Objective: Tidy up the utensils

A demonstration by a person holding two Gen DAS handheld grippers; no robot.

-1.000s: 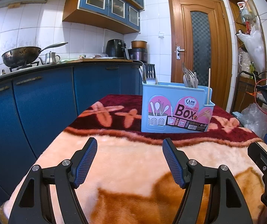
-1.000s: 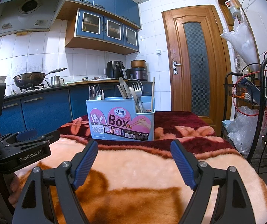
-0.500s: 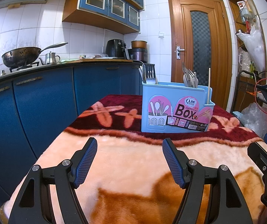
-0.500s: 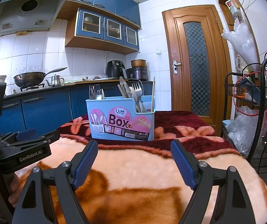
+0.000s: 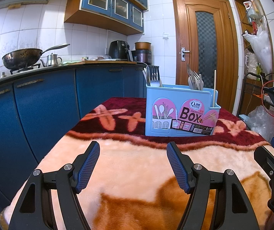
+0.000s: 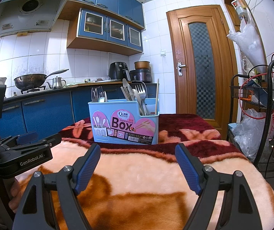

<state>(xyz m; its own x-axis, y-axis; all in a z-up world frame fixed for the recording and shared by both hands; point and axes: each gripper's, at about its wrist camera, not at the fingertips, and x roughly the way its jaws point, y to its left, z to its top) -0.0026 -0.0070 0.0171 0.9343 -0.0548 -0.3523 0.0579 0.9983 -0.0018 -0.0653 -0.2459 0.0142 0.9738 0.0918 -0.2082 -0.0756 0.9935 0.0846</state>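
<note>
A light blue utensil box [image 5: 181, 113] [image 6: 124, 123] with a pink "Box" label stands on the dark red far part of the blanket. Forks [image 5: 153, 77] [image 6: 98, 95] stick up from its left compartment, several spoons, forks and knives [image 6: 137, 97] [image 5: 194, 79] from the middle, and one chopstick [image 5: 215, 88] [image 6: 157, 95] from the right end. My left gripper [image 5: 133, 151] is open and empty above the peach blanket, short of the box. My right gripper [image 6: 137, 154] is open and empty too, beside the left one [image 6: 41, 143].
The table carries a plush peach, orange and red blanket [image 5: 137, 172]. Blue kitchen cabinets [image 5: 41, 103] run along the left with a wok [image 5: 22, 59] and a kettle on top. A wire rack [image 6: 259, 130] with bags and cables stands at the right, and a wooden door [image 5: 204, 51] is behind.
</note>
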